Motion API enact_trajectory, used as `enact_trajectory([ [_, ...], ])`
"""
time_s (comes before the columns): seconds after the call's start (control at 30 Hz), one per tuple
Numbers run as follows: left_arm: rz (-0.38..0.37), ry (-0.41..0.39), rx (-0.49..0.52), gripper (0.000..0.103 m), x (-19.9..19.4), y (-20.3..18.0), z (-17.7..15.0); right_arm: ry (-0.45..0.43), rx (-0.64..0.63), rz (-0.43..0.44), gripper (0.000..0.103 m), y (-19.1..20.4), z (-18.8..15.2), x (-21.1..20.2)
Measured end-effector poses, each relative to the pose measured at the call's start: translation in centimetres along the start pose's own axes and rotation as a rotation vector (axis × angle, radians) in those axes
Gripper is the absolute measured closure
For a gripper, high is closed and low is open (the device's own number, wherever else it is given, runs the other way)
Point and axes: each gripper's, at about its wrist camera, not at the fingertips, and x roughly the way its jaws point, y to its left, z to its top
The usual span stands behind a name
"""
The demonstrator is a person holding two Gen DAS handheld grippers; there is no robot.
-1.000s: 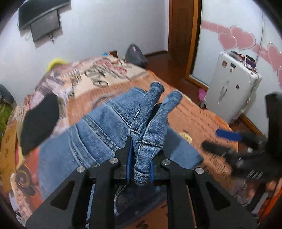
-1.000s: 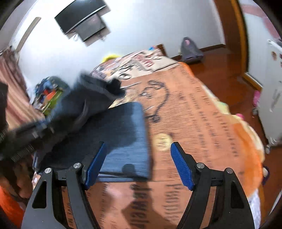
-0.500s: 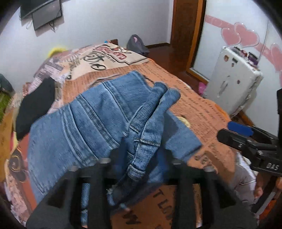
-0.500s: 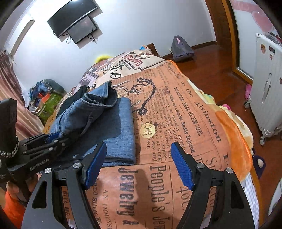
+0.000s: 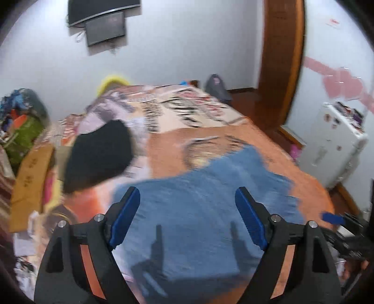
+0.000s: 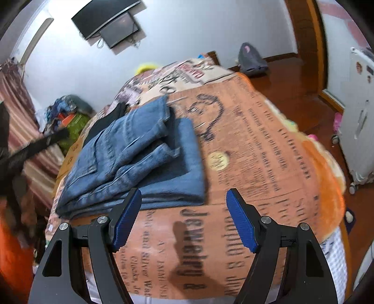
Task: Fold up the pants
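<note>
The blue jeans (image 6: 138, 154) lie folded in a stack on the orange printed bedspread (image 6: 257, 145). In the left wrist view they show as a blurred blue patch (image 5: 210, 194) under and ahead of my left gripper (image 5: 190, 217), which is open and empty above them. My right gripper (image 6: 183, 219) is open and empty, just in front of the stack's near right corner. The right gripper's blue pad (image 5: 332, 218) shows at the right edge of the left wrist view.
A black garment (image 5: 100, 152) lies on the bed beyond the jeans to the left. A white suitcase (image 5: 332, 145) stands on the wooden floor right of the bed. A clutter pile (image 6: 67, 112) sits by the far left wall. A TV (image 6: 109, 21) hangs on the wall.
My left gripper let go of the jeans' leg ends, opened and lifted away. The jeans now lie folded on the bed. My right gripper stayed open and shifted slightly.
</note>
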Motion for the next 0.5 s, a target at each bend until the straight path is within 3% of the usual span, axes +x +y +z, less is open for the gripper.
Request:
enact_trajectory([
  [0.13, 0.061, 0.092, -0.003, 0.018, 4.7, 5.3, 1.5, 0.056, -0.015, 0.043, 0.030, 1.7, -0.9, 1.7],
  [0.27, 0.206, 0.157, 0.030, 0.018, 10.8, 9.3, 1.9, 0.115, -0.046, 0.061, 0.030, 3.6, -1.8, 3.6],
  [0.33, 0.194, 0.210, -0.005, 0.018, 13.7, 11.1, 1.6, 0.119, -0.089, 0.032, 0.029, 4.5, -1.9, 4.2],
  [0.4, 0.137, 0.265, -0.044, 0.019, 15.7, 12.0, 1.0, 0.122, -0.131, 0.011, 0.029, 5.3, -1.6, 4.8],
  [0.5, 0.087, 0.262, -0.043, 0.021, 16.0, 11.9, -0.4, 0.132, -0.145, 0.009, 0.029, 5.3, -0.8, 5.6],
])
